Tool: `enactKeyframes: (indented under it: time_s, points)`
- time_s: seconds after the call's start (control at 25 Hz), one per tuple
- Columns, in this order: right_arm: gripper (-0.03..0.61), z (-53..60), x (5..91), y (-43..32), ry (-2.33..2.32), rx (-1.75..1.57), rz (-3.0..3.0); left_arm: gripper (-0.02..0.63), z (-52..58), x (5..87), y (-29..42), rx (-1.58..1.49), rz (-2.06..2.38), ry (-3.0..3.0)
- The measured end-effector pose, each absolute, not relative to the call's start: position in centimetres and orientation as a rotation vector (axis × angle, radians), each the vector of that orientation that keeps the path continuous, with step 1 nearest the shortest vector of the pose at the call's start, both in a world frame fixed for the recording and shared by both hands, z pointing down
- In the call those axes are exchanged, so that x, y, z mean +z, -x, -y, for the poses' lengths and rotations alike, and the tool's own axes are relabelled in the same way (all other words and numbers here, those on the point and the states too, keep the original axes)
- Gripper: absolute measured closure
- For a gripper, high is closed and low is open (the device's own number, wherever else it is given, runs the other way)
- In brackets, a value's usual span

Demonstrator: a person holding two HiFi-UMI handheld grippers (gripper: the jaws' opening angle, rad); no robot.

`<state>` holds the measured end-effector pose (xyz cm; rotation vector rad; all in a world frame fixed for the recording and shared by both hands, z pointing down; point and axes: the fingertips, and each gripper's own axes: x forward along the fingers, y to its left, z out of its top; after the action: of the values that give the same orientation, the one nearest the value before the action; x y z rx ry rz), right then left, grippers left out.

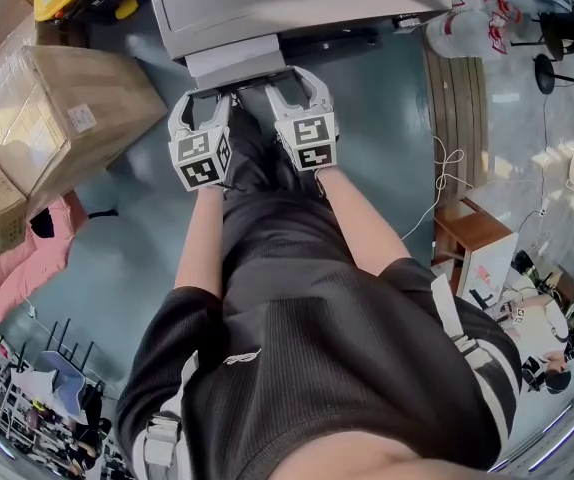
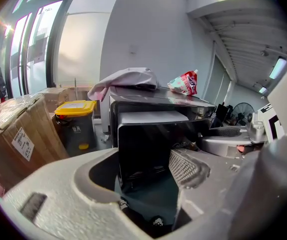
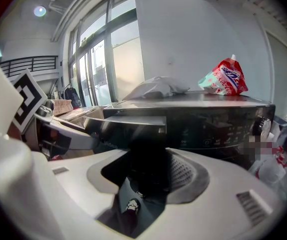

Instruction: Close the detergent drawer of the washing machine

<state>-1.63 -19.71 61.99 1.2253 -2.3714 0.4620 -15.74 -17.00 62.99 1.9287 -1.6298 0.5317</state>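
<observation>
The grey washing machine (image 1: 297,3) stands at the top of the head view, and its detergent drawer (image 1: 235,56) sticks out toward me. My left gripper (image 1: 205,96) is open just in front of the drawer's left half. In the left gripper view the drawer's dark front panel (image 2: 153,139) fills the gap of the gripper (image 2: 143,179), with one meshed pad (image 2: 186,166) close beside it. My right gripper (image 1: 292,76) is also open, at the drawer's right end. The right gripper view shows the drawer (image 3: 133,126) jutting from the dark control panel (image 3: 208,121), beyond the gripper (image 3: 143,179).
Cardboard boxes (image 1: 57,118) and a pink cloth (image 1: 17,258) lie to the left. A yellow-lidded bin (image 2: 76,124) stands beside the machine. A red-and-white pouch (image 3: 223,79) and a crumpled cloth (image 2: 128,79) rest on top. A wooden stool (image 1: 472,238) is at the right.
</observation>
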Motion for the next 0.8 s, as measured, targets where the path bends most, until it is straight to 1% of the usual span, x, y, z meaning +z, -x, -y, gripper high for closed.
enactKeyframes:
  time_s: [0.8]
  points:
    - [0.377,22.7,61.8,2.6,-1.22,0.48,2.345,0.298,19.9,63.0,16.5,0.565,1.614,-1.912]
